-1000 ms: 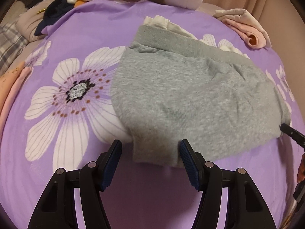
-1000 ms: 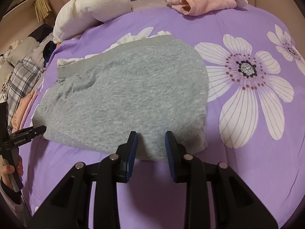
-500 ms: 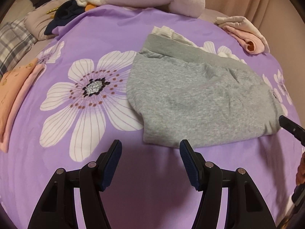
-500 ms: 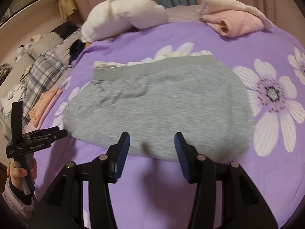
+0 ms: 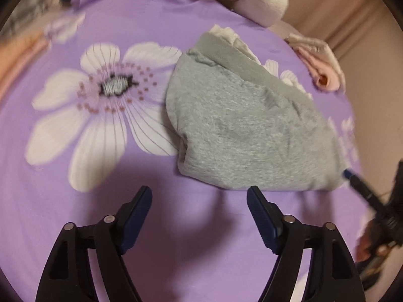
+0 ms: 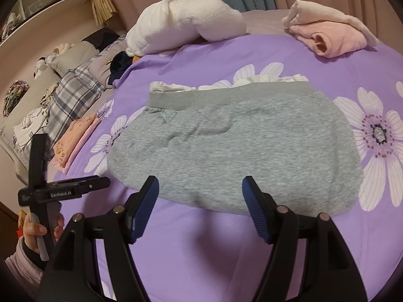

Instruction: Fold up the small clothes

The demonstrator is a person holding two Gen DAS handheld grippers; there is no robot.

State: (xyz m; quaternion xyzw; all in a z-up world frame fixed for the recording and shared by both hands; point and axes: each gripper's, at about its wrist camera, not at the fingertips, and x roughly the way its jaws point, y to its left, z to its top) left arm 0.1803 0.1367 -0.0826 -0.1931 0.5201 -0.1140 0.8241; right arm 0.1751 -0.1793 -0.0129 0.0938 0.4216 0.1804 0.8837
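A folded grey knit garment (image 5: 246,130) with a ribbed waistband lies flat on the purple flowered bedspread (image 5: 151,20); it also shows in the right wrist view (image 6: 234,148). A white frilled edge (image 6: 254,80) sticks out behind its waistband. My left gripper (image 5: 199,196) is open and empty, just short of the garment's near left corner. My right gripper (image 6: 200,186) is open and empty at the garment's near edge. The left gripper also shows in the right wrist view (image 6: 100,182), held in a hand at the garment's left end.
A white plush pillow (image 6: 186,27) lies at the back of the bed. A folded pink garment (image 6: 330,35) sits back right. Folded peach clothes (image 6: 73,138), a plaid item (image 6: 73,88) and a dark item (image 6: 121,63) lie along the left edge.
Both grippers have pulled back from the grey garment's near edge and lifted. The right jaws have opened wider. The garment lies still.
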